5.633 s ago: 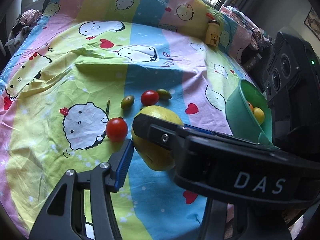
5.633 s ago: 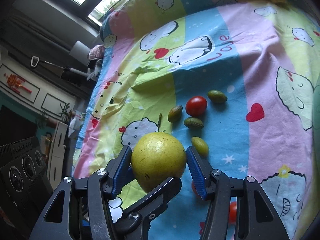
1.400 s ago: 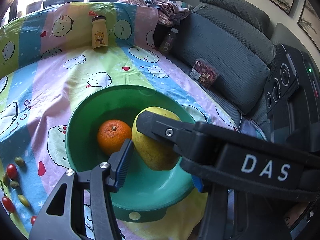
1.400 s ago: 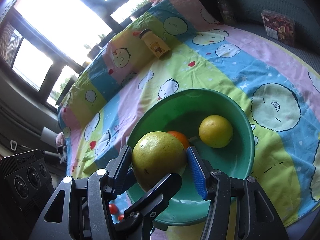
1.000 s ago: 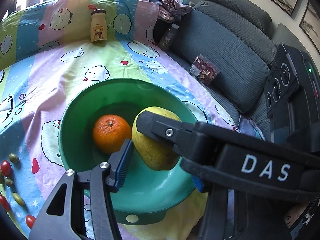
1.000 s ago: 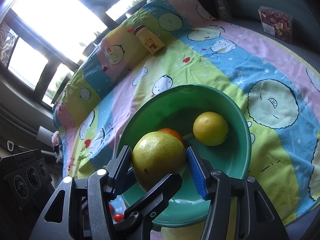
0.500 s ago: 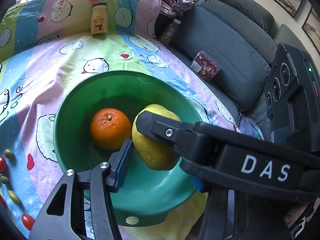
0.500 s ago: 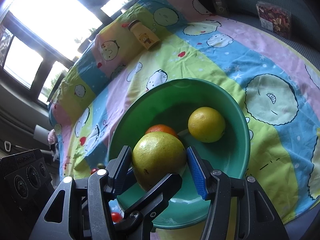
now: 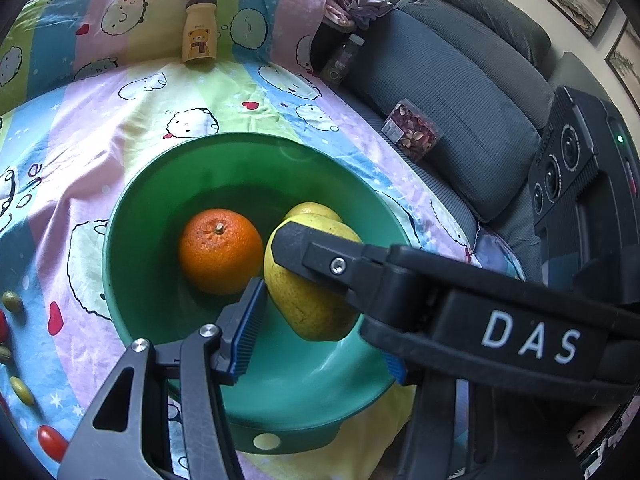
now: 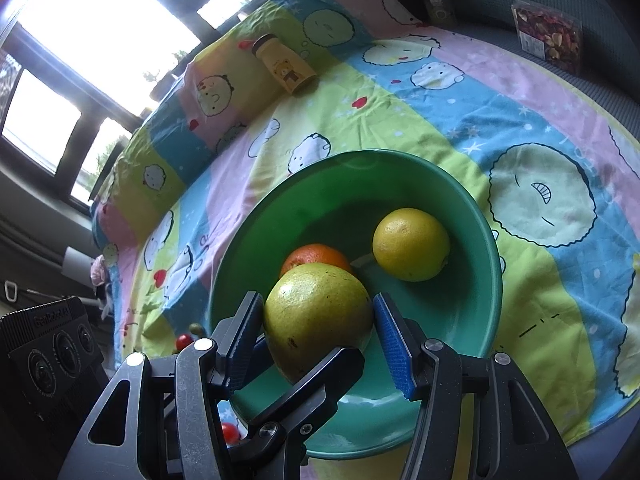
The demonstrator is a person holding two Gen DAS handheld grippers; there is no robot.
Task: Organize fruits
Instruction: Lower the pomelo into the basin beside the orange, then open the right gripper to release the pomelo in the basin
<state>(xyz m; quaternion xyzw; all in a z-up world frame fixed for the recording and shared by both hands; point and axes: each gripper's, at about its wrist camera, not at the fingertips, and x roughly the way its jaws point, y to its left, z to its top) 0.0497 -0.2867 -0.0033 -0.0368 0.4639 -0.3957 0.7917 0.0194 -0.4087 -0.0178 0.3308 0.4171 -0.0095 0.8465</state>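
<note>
Both grippers (image 9: 316,320) (image 10: 320,336) clamped on pomelo (image 10: 318,312) at lower centre: lower gently into green bowl (image 10: 480,240), beside orange (image 9: 220,256), before releasing.

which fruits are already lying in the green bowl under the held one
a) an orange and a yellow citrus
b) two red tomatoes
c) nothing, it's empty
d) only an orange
a: the right wrist view shows an orange and a yellow citrus lying inside the green bowl, while the big yellow-green fruit is between the two hand-held grippers, right and left, above it.
</note>
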